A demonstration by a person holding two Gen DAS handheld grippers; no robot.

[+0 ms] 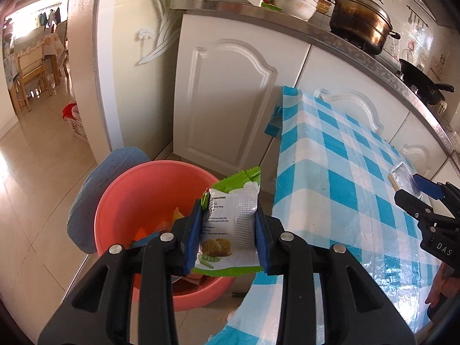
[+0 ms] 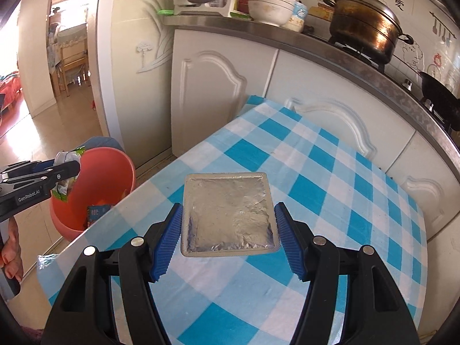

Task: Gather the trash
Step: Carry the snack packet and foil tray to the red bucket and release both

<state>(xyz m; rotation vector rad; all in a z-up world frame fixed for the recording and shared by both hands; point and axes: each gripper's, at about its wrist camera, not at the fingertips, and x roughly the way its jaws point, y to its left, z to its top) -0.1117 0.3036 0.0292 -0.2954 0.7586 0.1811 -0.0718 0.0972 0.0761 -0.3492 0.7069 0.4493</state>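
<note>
We see the bench [image 2: 330, 201], covered in a blue-and-white checked cloth, standing just in front of the white kitchen cabinets [image 2: 212, 97]. On the floor beside its left edge sits a salmon-pink basin [image 1: 135, 198] with a few scraps of trash already lying in its bottom, and a blue cushion [image 1: 95, 184] leans against the basin's far side. Over the basin's near rim we hold the left gripper [image 1: 228, 230], its jaws closed on a green-and-white snack wrapper [image 1: 227, 224]; the wrapper is pinched between the two blue pads, printed side facing the camera, above the edge of the basin where it meets the bench. Over the bench we hold the right gripper [image 2: 228, 224], its jaws spread wide on either side of a flat square foil packet [image 2: 228, 215] that lies on the cloth; the left pad looks to be just at the packet's edge, the right pad slightly apart, and neither is squeezing it.
</note>
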